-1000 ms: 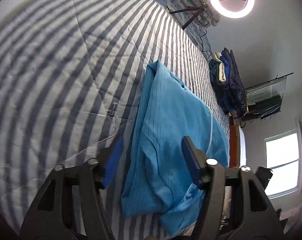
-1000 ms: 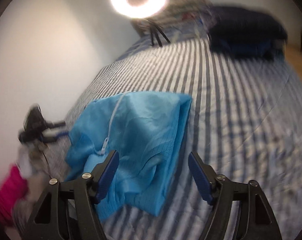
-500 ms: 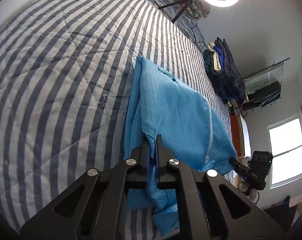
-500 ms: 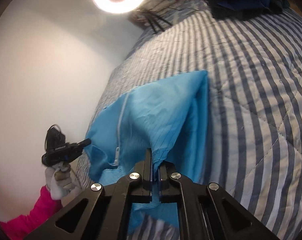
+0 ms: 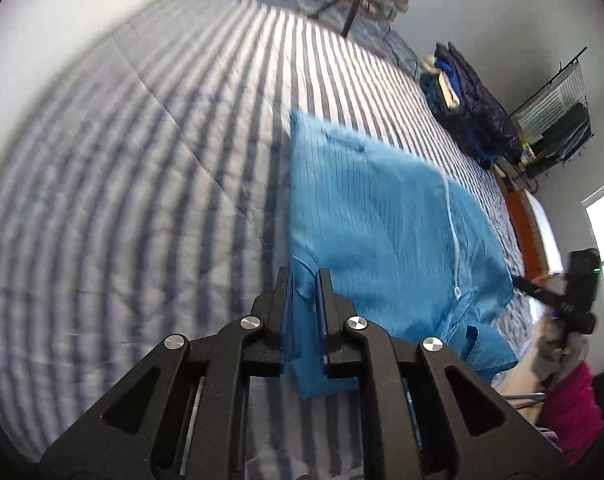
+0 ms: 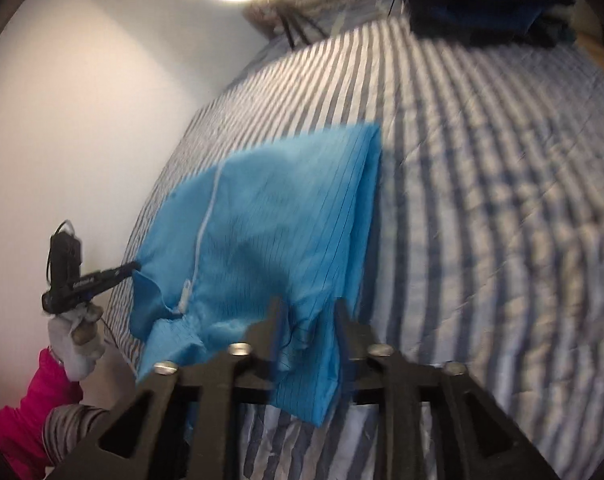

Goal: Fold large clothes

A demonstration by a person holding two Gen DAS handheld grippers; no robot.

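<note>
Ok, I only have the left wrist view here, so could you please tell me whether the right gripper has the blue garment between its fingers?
Observer: Yes. In the right wrist view the blue garment passes between the fingers of the right gripper. The jaws stand apart and have just been opening.
Operator: Thank you. Does the cloth lie flat at that spot?
Observer: No. It bunches into creases at the fingers, and one corner of it hangs down below them, in front of the striped quilt.
</note>
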